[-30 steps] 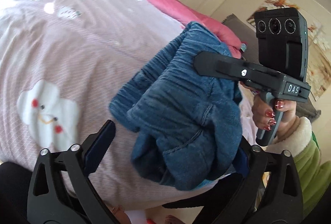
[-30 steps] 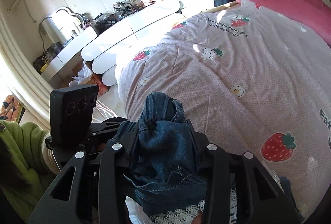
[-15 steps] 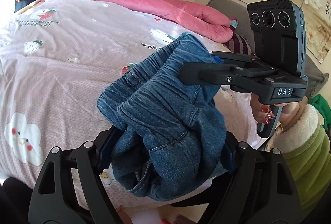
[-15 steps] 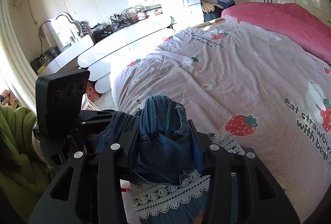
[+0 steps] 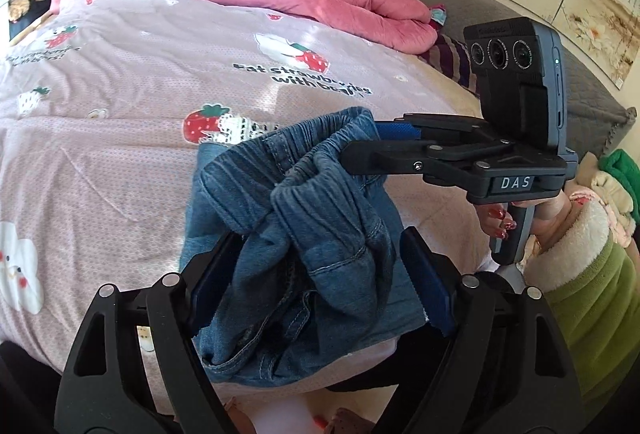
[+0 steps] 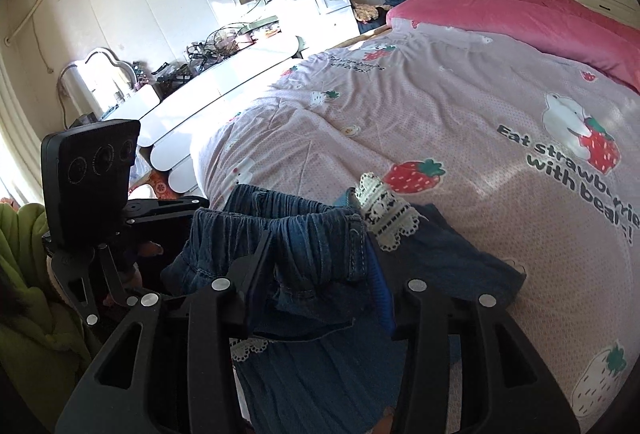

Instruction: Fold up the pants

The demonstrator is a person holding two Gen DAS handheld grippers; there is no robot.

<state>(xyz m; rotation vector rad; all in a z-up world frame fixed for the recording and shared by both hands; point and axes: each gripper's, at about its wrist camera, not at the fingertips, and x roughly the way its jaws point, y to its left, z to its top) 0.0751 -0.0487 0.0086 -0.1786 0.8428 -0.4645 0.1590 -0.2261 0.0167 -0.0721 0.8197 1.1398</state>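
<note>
Blue denim pants (image 5: 304, 234) hang bunched over the near edge of the pink strawberry-print bed cover (image 5: 120, 153). My left gripper (image 5: 316, 246) is shut on a thick wad of the denim. My right gripper (image 5: 364, 141) comes in from the right and pinches the elastic waistband. In the right wrist view the waistband (image 6: 312, 230) fills the gap of the right gripper (image 6: 316, 240), whose jaws are opening while the pads still touch the cloth. A white lace trim (image 6: 384, 209) lies on the cover beside the denim. The left gripper's fingertips are hidden behind the cloth there.
A rolled pink quilt (image 5: 280, 1) lies along the far side of the bed. A grey padded headboard (image 5: 580, 93) stands at the right. A hand with red nails (image 5: 500, 218) and a green sleeve (image 5: 592, 294) hold the right gripper. A white dresser (image 6: 224, 81) flanks the bed.
The left jaws have closed from wide apart onto the denim bunch. Both grippers have carried the pants sideways along the bed, and the right jaws have widened a little.
</note>
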